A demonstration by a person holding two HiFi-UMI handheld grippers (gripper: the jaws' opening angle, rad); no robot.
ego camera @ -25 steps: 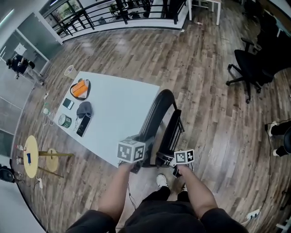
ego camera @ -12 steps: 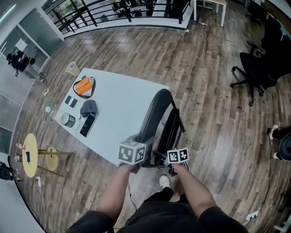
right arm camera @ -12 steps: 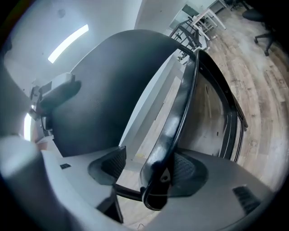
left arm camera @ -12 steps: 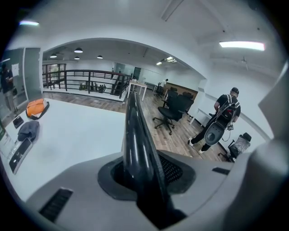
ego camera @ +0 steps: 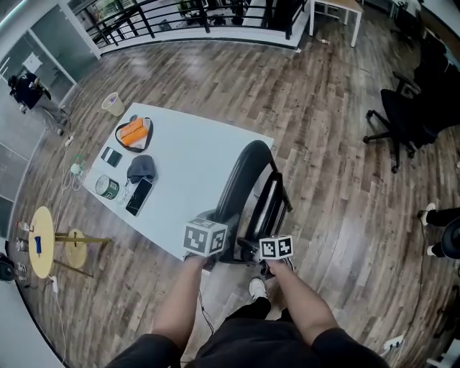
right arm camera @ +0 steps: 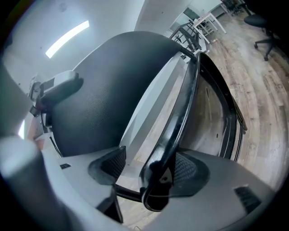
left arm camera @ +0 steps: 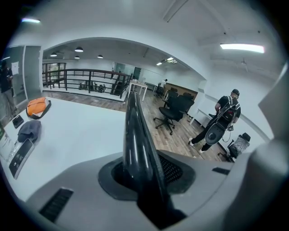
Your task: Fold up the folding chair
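Left gripper view: the left gripper is seen clamped on the thin glossy top edge of the folding chair backrest, pads pressed on both sides. In the right gripper view the right gripper is held spread. A black frame tube of the chair sits between its pads, against the right-hand pad, with a gap to the other.

Both grippers are held at the chair's near end. The chair is stood on the wood plank floor, at the right edge of the white table. Backrest and seat are seen edge-on from above, close together. The long axis runs near to far, with the far end angled slightly right.

The table's left part is loaded with an orange item, grey cap, phone and can. A black railing is seen at the far side, office chairs far right, and a round yellow stand near left.
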